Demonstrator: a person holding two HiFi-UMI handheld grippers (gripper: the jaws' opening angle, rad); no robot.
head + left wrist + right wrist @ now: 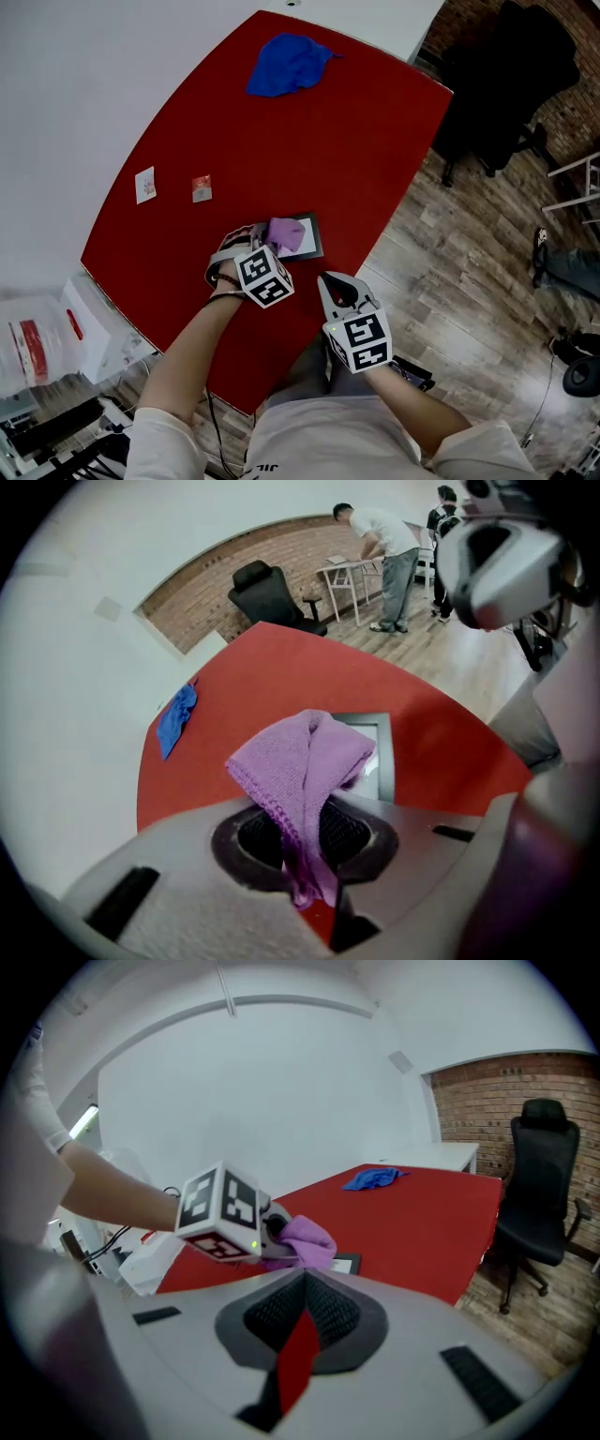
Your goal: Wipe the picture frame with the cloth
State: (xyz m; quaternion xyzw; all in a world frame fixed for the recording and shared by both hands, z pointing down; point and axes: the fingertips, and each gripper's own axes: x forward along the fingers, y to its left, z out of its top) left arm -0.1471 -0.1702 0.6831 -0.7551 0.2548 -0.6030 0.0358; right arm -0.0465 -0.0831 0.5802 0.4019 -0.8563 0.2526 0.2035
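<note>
Two hand-held grippers show in the head view over a red surface point(319, 141). The left gripper point(269, 239) carries a purple cloth point(287, 232), which lies over the left part of the frame point(317, 236). The frame lies flat near the surface's front edge. The right gripper point(333, 284) hangs just beside the frame, at that edge. A blue cloth point(286, 64) lies well apart at the far end.

In the left gripper view the jaws are clamped on the purple cloth point(305, 766), which is bunched and stands up past the tips. The frame point(382, 752) shows partly behind it.

In the right gripper view the jaws are drawn together with nothing in them; only a sliver of red surface shows between. Ahead, the cloth point(307, 1239) rests at the frame point(349, 1263).

I judge the wiping to be at its start or under way. Next, the cloth should press flatter and sweep across the glass and border, and the right gripper may need to steady the frame against sliding.
</note>
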